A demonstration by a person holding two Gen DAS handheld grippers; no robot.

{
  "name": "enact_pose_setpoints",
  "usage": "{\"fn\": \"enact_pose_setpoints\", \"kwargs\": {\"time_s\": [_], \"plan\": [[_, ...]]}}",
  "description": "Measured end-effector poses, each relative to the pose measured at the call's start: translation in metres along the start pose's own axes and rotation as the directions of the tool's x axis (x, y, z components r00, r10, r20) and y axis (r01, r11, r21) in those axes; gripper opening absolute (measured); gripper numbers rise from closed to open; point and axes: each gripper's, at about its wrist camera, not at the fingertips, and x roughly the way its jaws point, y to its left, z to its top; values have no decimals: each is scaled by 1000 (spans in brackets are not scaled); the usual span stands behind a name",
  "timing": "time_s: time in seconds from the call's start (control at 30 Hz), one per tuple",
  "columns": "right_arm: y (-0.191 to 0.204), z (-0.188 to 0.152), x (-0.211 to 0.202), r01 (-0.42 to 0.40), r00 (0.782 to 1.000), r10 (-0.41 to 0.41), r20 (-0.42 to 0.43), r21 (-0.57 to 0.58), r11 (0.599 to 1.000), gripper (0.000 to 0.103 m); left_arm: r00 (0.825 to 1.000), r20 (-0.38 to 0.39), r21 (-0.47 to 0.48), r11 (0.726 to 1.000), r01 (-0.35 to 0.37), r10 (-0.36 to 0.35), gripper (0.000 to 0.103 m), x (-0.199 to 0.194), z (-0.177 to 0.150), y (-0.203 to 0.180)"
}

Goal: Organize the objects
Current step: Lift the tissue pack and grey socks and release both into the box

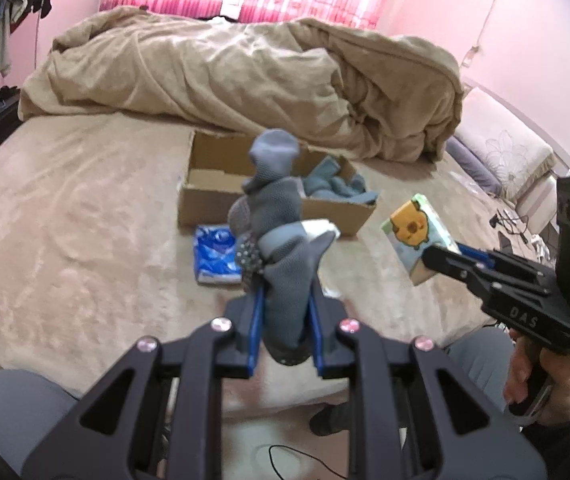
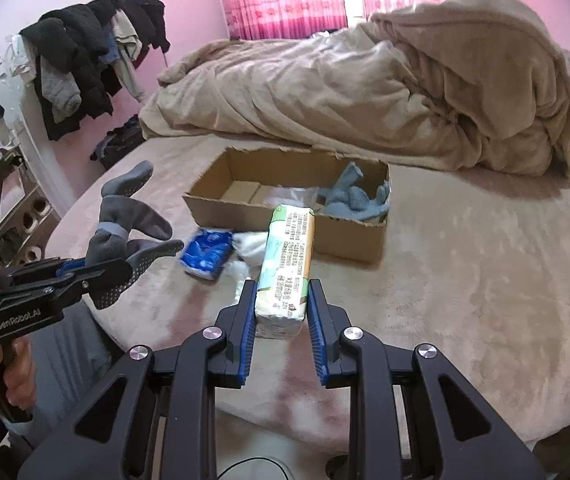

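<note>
Right wrist: cardboard box (image 2: 285, 216) holds blue cloth (image 2: 359, 196); right gripper (image 2: 281, 304) clamps tissue pack (image 2: 285, 264), left gripper (image 1: 285, 320) clamps grey socks (image 1: 281, 232)

Right gripper (image 2: 281, 312) clamps tissue pack (image 2: 287, 268) — cardboard box (image 2: 349, 236) beyond.

Box (image 2: 285, 216) on bed (image 2: 465, 300) w/ cloth (image 2: 355, 196) inside; packet (image 2: 207, 254) in front

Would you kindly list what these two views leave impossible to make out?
- Left wrist view: the cardboard box interior is partly hidden by the grey socks held in the left gripper.
- Right wrist view: print on the tissue pack in the right gripper is too small to read.
- Both views: the blue packet is blurred, its label illegible.
</note>
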Motion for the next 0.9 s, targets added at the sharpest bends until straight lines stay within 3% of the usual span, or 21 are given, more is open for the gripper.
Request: {"fn": "enact_pose_setpoints", "kwargs": {"time_s": [0.57,0.9], "plan": [[35,55,-19,-37,991,43,125,-50,998,26,993,115,60,998,-27,20,20,-27,66,12],[41,88,16,-59,987,62,150,-30,998,25,995,102,76,997,-14,6,20,11,97,25]]}}
